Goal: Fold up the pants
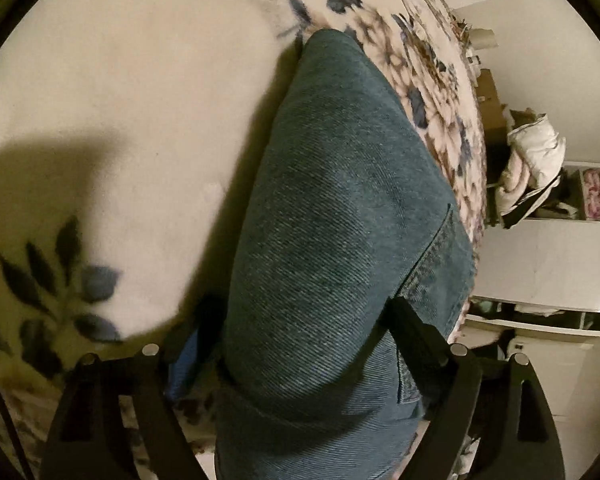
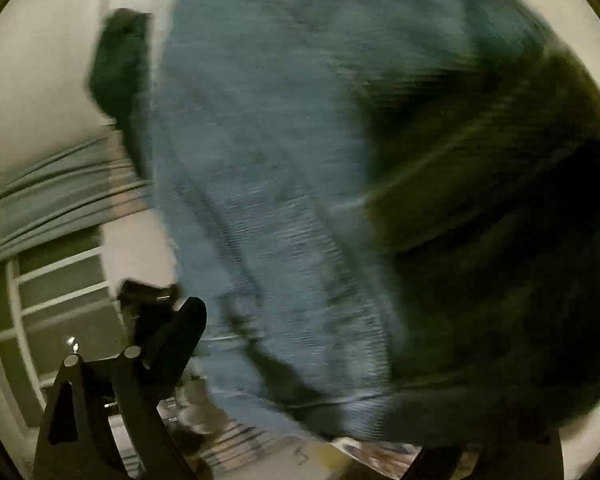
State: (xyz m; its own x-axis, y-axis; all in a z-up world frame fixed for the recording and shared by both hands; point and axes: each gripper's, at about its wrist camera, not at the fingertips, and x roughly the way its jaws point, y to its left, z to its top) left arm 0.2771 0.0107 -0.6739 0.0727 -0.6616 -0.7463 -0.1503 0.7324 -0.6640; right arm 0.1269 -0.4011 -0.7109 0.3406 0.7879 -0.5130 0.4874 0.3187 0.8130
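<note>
- Your left gripper [image 1: 300,320] pinches the blue denim pants [image 1: 332,208], lifted over the cream floral blanket [image 1: 120,100].
- Your right gripper [image 2: 300,360] seems closed on the same denim; the blur leaves it unsure.
- You are probably mid-fold; next, lay it flat with the edges aligned.

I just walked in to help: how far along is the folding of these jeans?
Early. Nothing looks folded flat yet. The left gripper clamps a bunched fold of the jeans above the floral blanket. The right wrist view is motion-blurred, with denim filling it. Laying down and folding remain.
</note>
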